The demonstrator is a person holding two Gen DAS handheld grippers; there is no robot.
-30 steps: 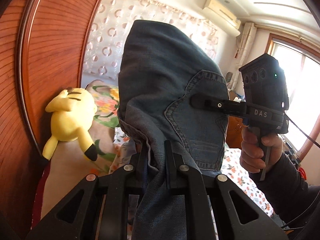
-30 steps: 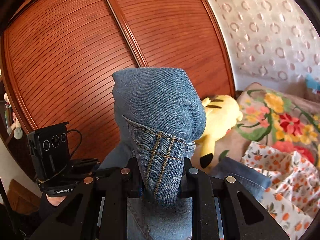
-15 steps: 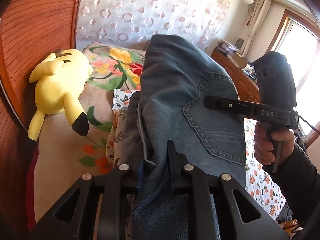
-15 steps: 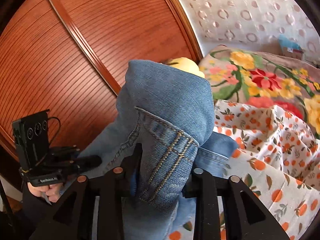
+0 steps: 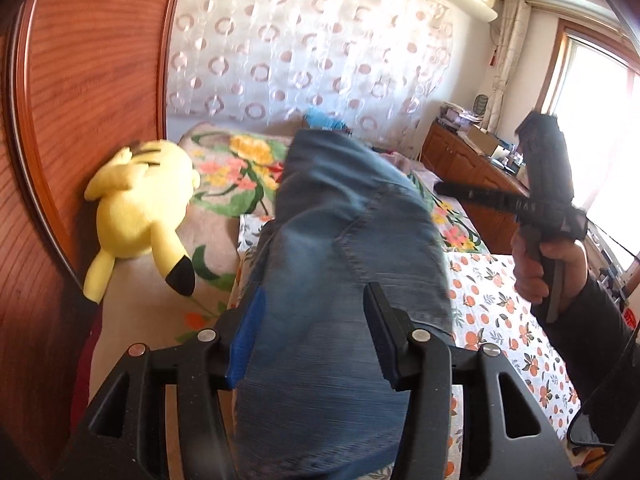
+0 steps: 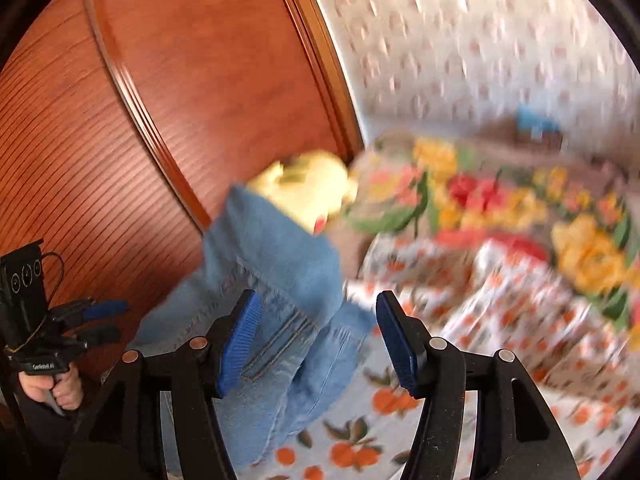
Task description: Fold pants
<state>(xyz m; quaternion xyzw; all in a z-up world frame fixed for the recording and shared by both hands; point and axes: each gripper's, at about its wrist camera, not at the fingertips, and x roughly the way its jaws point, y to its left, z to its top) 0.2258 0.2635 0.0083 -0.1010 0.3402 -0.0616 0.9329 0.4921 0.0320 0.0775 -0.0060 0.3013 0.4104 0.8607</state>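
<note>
The blue denim pants (image 5: pixel 344 264) lie in a heap on the orange-print bedsheet (image 5: pixel 496 304), blurred by motion. My left gripper (image 5: pixel 312 324) is open, its jaws wide apart with the denim between and below them, not clamped. My right gripper (image 6: pixel 318 332) is open too; the pants (image 6: pixel 276 280) sag past its left blue pad (image 6: pixel 240 340). The right gripper also shows in the left wrist view (image 5: pixel 532 204), held off to the right of the pants. The left gripper shows in the right wrist view (image 6: pixel 100 320) at far left.
A yellow plush toy (image 5: pixel 140 208) lies against the wooden headboard (image 5: pixel 88 80). A floral blanket (image 5: pixel 232 176) covers the head of the bed. A patterned curtain (image 5: pixel 304 48) hangs behind. A wooden cabinet (image 5: pixel 472 176) stands at right under the window.
Both grippers have opened and let go of the pants, which have dropped lower onto the bed. The right wrist view has swung and is blurred.
</note>
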